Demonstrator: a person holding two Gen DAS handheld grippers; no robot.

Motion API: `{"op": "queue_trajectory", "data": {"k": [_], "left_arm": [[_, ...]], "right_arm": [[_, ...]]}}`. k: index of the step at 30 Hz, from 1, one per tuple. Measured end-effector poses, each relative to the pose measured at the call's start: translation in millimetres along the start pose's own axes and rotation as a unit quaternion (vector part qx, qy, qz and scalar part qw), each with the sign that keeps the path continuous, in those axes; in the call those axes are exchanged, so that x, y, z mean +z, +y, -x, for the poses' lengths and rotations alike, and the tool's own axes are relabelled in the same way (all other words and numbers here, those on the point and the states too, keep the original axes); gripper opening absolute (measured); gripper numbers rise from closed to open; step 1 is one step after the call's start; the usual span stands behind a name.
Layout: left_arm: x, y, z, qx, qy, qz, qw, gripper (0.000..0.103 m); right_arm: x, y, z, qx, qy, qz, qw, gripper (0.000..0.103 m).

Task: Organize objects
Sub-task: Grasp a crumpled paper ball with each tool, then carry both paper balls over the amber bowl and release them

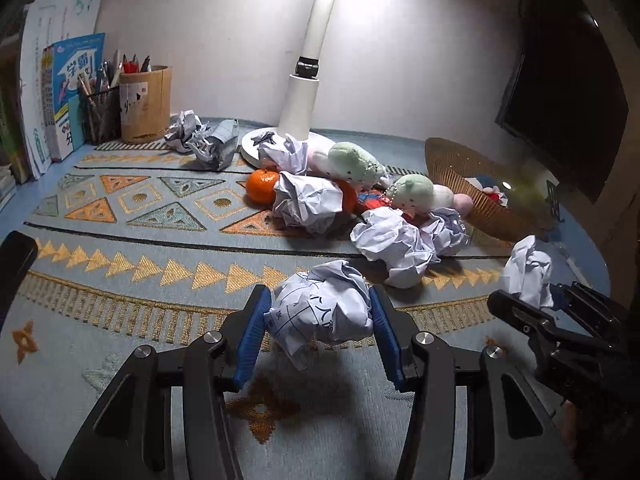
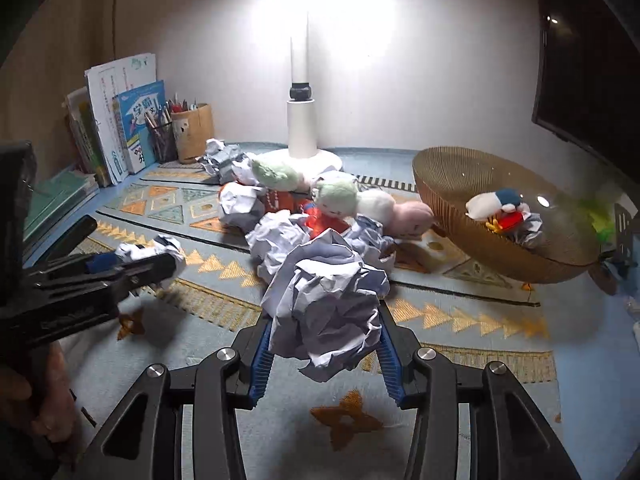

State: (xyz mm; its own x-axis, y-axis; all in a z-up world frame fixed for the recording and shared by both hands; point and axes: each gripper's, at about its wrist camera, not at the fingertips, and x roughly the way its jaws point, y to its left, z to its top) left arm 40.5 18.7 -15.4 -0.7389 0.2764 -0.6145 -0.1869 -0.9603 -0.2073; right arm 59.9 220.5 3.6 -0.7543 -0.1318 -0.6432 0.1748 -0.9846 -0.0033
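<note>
My left gripper [image 1: 318, 296] is shut on a crumpled paper ball [image 1: 324, 312], its blue pads pressed against both sides, lifted a little above the patterned mat [image 1: 132, 248]. My right gripper [image 2: 325, 314] is shut on a bigger crumpled paper ball [image 2: 326, 300], also held off the mat. In the left wrist view the right gripper [image 1: 532, 306] shows at the right edge with its paper ball [image 1: 528, 268]. In the right wrist view the left gripper [image 2: 128, 266] shows at the left with its paper ball [image 2: 154, 250].
A pile of paper balls [image 1: 308, 200], plush toys [image 1: 354, 160] and an orange [image 1: 261, 186] lies mid-mat by the white lamp base [image 1: 298, 104]. A woven basket [image 2: 448, 184] with a toy duck [image 2: 500, 206] tilts at right. Pen cups [image 1: 146, 102] and books [image 1: 72, 96] stand back left.
</note>
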Motion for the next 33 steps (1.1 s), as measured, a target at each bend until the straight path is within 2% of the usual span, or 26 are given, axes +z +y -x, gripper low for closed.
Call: {"op": "queue_trajectory", "data": {"k": [2,3,5,7,10,16,33], "left_arm": [[-3,-5,3,0.040,-0.025,-0.012,0.9988,0.047],[-4,-7,3,0.054,-0.024,-0.018,0.9981,0.047],[-4,-12,2,0.057,-0.027,-0.030,0.9975,0.048],[-3,-11,-1,0.062,-0.024,-0.033,0.9973,0.050],[-3,-7,-2,0.059,-0.021,-0.024,0.9978,0.050],[-5,-9,-2,0.057,-0.018,-0.023,0.9979,0.050],[-5,-7,0,0.062,-0.019,-0.021,0.9977,0.050]], "right_arm": [[-9,-14,-7,0.039,0.015,-0.045,0.998,0.045],[-9,-16,-9,0.028,0.023,-0.049,0.998,0.045],[-8,-15,-7,0.021,0.011,-0.046,0.999,0.045],[-10,-5,-14,0.004,0.023,-0.027,0.999,0.045],[-11,7,-16,-0.009,0.028,0.005,1.000,0.045],[-11,-1,-16,-0.002,0.028,-0.014,1.000,0.045],[-11,5,-11,-0.004,0.010,0.004,1.000,0.045]]}}
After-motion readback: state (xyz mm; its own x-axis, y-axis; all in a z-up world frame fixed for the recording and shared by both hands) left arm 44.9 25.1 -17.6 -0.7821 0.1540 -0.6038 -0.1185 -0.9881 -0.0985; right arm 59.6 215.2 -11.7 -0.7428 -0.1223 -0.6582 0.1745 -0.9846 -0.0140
